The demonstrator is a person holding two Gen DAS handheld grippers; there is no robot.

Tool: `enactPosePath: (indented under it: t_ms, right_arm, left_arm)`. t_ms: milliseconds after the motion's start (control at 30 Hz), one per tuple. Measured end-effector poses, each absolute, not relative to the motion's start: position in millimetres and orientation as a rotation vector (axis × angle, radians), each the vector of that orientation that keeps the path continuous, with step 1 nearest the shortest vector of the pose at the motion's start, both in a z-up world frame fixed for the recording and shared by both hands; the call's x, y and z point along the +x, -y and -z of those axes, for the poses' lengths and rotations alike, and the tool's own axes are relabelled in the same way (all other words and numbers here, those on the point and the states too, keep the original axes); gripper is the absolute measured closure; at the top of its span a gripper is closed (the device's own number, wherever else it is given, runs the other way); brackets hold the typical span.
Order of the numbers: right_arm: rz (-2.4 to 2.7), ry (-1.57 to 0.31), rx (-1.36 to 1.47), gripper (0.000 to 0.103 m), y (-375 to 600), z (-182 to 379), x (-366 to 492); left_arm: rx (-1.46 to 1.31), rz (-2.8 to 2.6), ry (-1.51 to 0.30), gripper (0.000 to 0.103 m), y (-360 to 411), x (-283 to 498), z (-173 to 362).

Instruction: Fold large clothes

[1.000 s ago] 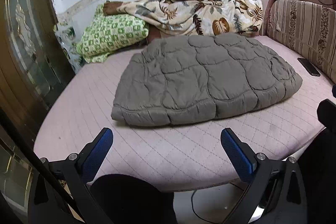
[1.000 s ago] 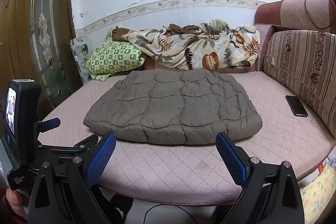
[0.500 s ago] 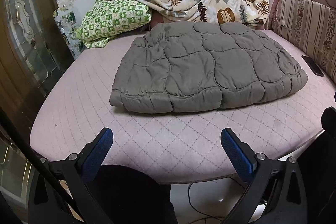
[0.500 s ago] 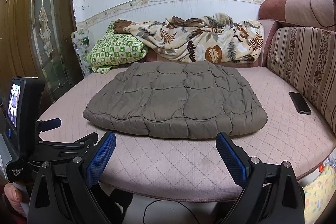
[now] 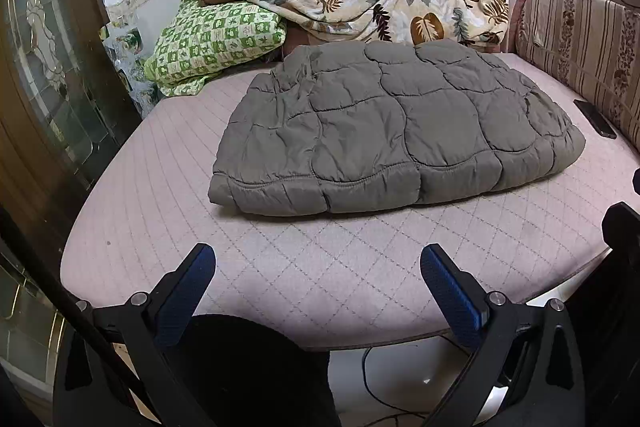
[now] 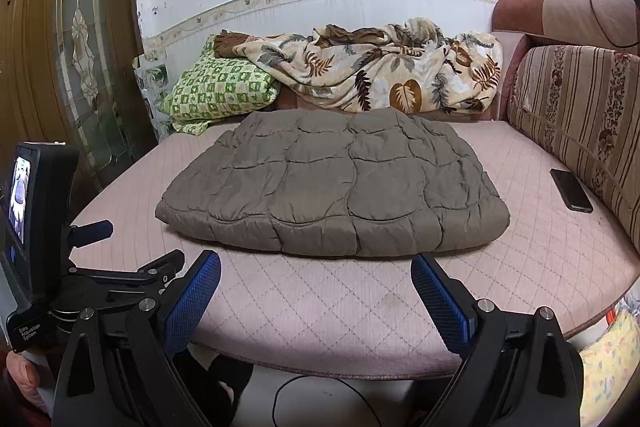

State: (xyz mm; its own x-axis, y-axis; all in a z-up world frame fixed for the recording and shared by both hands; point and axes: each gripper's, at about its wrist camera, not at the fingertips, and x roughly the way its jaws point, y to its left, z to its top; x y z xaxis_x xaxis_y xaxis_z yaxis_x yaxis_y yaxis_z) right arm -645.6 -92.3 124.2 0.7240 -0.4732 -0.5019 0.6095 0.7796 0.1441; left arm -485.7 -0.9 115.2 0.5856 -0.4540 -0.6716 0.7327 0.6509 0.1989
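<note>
A grey-brown quilted padded garment [image 5: 384, 131] lies folded into a thick flat rectangle on the pink quilted bed [image 5: 280, 267]. It also shows in the right wrist view [image 6: 336, 187]. My left gripper [image 5: 318, 271] is open and empty, over the bed's near edge, short of the garment. My right gripper [image 6: 316, 281] is open and empty, just short of the garment's near edge. The left gripper's body [image 6: 100, 283] shows at the lower left of the right wrist view.
A green checked pillow [image 6: 220, 87] and a leaf-print blanket [image 6: 380, 71] lie at the back by the wall. A striped sofa back [image 6: 580, 123] runs along the right. A black phone [image 6: 570, 190] lies on the bed near it. A wooden glass-paneled door [image 6: 80, 67] stands left.
Both grippers have moved forward, closer to the bed and the folded garment. Both stay open and empty. The garment has not moved.
</note>
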Motion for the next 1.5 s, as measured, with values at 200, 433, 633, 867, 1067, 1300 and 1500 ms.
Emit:
enactPosePath:
  t_ms: [200,433,633,867,1067,1300,1500]
  right_arm:
    - [0.609,-0.468,0.318,0.005,93,-124,-646]
    - [0.609,-0.477,0.327,0.005,93,-121,-644]
    - [0.614,-0.478,0.332,0.005,93,-120,-644]
    - [0.615,-0.476,0.334,0.005,92,-120,-645]
    - [0.616,-0.479,0.333,0.005,92,-120,-645]
    - [0.616,-0.478,0.337,0.005,92,-120,-646]
    - [0.621,-0.475,0.343,0.005,91,-120,-650]
  left_arm:
    - [0.497,0.728,-0.622,0.001,1,-486,-115]
    - [0.497,0.728,-0.624,0.001,1,-486,-114]
    - [0.494,0.725,-0.625,0.001,0,-486,-114]
    - [0.496,0.723,-0.62,0.001,-1,-486,-114]
    - [0.496,0.725,-0.62,0.001,-3,-485,-115]
    - [0.491,0.738,-0.616,0.001,-5,-485,-119]
    - [0.451,0.831,-0.661,0.001,-7,-487,-125]
